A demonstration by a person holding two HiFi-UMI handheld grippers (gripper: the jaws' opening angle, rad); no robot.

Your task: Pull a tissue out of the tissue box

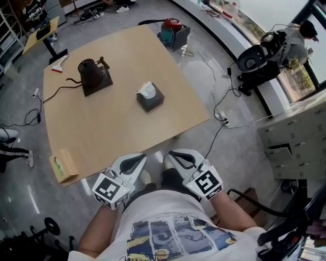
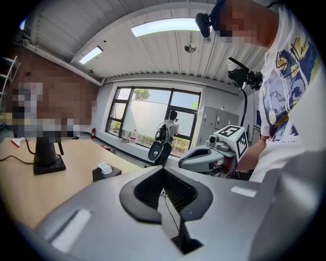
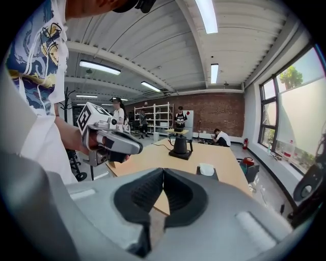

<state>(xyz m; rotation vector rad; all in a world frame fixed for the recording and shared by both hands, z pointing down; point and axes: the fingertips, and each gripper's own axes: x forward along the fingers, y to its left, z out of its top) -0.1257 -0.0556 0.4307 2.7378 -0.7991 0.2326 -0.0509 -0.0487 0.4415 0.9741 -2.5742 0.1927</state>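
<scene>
Dark grey tissue box (image 1: pixel 150 99) — white tissue (image 1: pixel 147 90)

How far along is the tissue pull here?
Done: nothing; the tissue pokes from the tissue box on the table, untouched. In hand: nothing; the left gripper and right gripper are shut and empty, short of the table's near edge. Left: reach the box, open one gripper, pinch the tissue, pull it out.

Grey floor (image 1: pixel 25 188), wood table (image 1: pixel 127 127), lg windows (image 2: pixel 147 114), brick wall (image 3: pixel 219 114), ceiling strip lights (image 3: pixel 206 12).
</scene>
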